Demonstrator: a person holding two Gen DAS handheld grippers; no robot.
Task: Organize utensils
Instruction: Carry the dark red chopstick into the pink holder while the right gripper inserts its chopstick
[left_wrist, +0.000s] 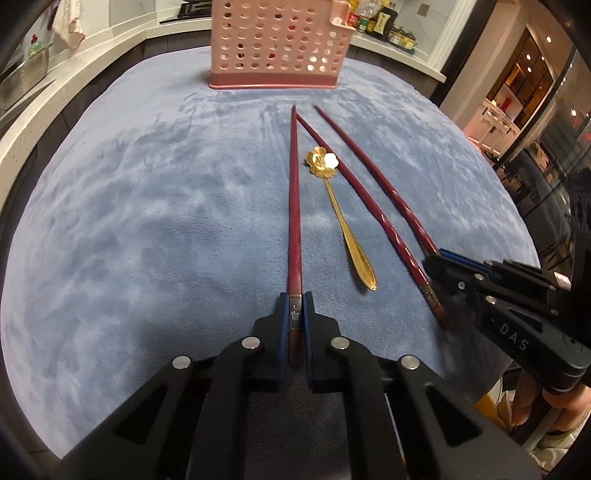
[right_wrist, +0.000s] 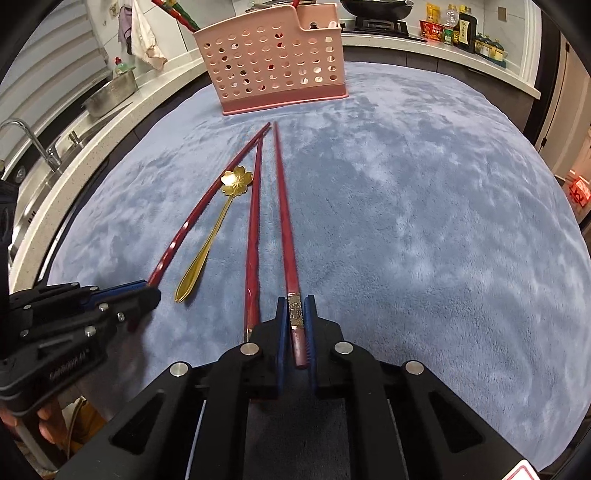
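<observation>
The left gripper (left_wrist: 295, 306) pinched the thick end of one long, smooth red chopstick (left_wrist: 294, 206) w/ its blue-padded fingers. The right gripper (right_wrist: 295, 310) pinched another red chopstick (right_wrist: 285, 221) the same way, at its metal band. A third chopstick (right_wrist: 253, 229) lay flat between them on the soft, fuzzy blue tabletop (right_wrist: 424, 221), just beside a shiny gold spoon (right_wrist: 210, 236) w/ a flower-shaped bowl. A pink plastic basket (right_wrist: 273, 66) full of round holes stood upright at the far end, apart from the chopstick tips.
</observation>
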